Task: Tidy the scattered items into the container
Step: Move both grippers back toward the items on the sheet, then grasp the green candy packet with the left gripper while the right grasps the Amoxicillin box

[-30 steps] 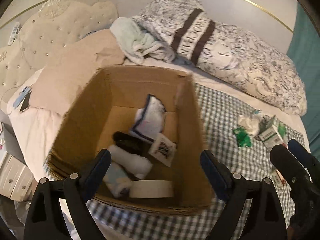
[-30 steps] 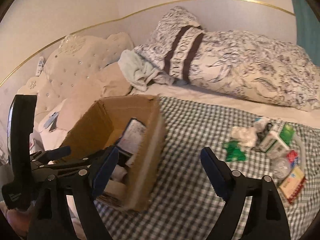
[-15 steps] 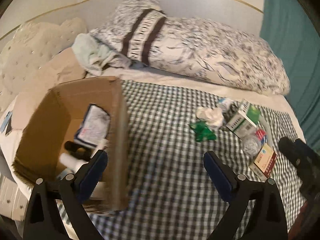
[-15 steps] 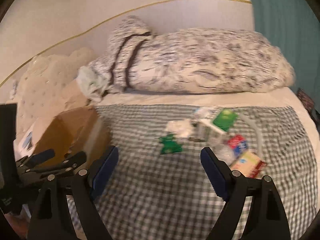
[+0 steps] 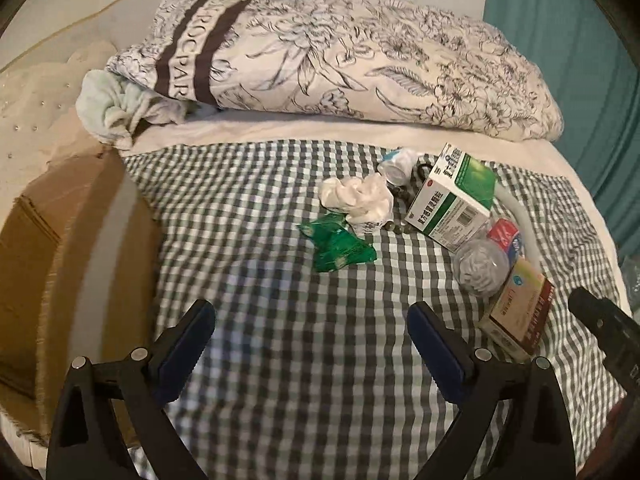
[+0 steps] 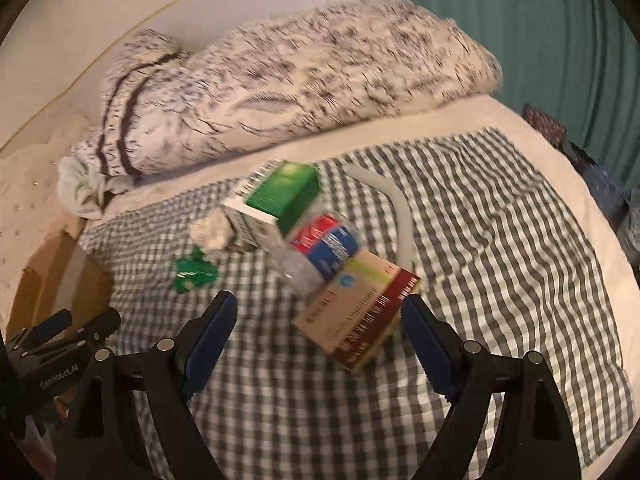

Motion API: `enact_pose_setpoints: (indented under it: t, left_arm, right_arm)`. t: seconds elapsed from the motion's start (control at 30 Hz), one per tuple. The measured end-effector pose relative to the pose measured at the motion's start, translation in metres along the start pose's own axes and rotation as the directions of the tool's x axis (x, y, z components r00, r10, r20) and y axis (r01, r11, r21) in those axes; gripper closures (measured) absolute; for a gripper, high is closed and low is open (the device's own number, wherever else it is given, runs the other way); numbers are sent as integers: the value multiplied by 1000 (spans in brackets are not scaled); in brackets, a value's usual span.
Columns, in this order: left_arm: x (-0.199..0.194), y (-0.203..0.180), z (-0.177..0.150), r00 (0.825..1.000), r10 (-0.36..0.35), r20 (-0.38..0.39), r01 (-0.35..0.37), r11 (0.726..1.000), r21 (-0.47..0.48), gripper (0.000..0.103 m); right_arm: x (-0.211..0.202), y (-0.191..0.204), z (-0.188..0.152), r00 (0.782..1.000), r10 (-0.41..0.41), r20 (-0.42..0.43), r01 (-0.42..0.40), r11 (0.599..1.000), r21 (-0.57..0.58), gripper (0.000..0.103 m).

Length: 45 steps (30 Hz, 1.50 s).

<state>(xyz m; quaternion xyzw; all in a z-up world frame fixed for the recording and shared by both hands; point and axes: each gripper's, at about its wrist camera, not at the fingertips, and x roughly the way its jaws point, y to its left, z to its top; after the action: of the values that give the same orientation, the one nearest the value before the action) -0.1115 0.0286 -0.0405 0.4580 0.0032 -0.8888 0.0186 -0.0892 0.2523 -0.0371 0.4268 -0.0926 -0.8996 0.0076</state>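
— How much is left for you to tidy?

— Plenty. The scattered items are huddled on the checked cloth (image 5: 280, 360): a green wrapper (image 5: 340, 246), a crumpled tissue (image 5: 358, 198), a green-and-white box (image 5: 452, 196), a clear bottle (image 5: 484, 264) and a red-and-tan box (image 6: 360, 312). The cardboard box (image 5: 72, 264) stands well apart at the left; its inside is hidden from here.

— And your grippers?

— Your left gripper (image 5: 310, 344) is spread wide and empty over bare cloth, the wrapper just beyond it. Your right gripper (image 6: 318, 332) gapes too, gripping nothing; the red-and-tan box lies just ahead, between its fingers, untouched.
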Motion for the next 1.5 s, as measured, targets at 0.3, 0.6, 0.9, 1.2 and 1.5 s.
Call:
enact_pose_setpoints:
  t: [0.3, 0.6, 0.9, 1.2, 1.5]
  left_arm:
    - [55, -4, 13, 997, -35, -69, 30, 997, -65, 4]
    - [94, -1, 32, 994, -50, -93, 41, 995, -93, 4]
    - [134, 5, 43, 991, -70, -118, 49, 984, -168, 4]
    - [157, 2, 36, 990, -26, -141, 11, 994, -110, 4]
    - [156, 3, 35, 987, -21, -158, 12, 998, -58, 8]
  right_arm:
    - [45, -10, -6, 990, -83, -110, 88, 995, 42, 19]
    - [83, -12, -6, 971, -148, -189, 168, 982, 89, 19]
    - [110, 4, 4, 948, -220, -231, 252, 961, 115, 9]
    - [126, 5, -5, 940, -251, -231, 269, 962, 50, 6]
    - [114, -1, -5, 950, -212, -230, 226, 974, 34, 9]
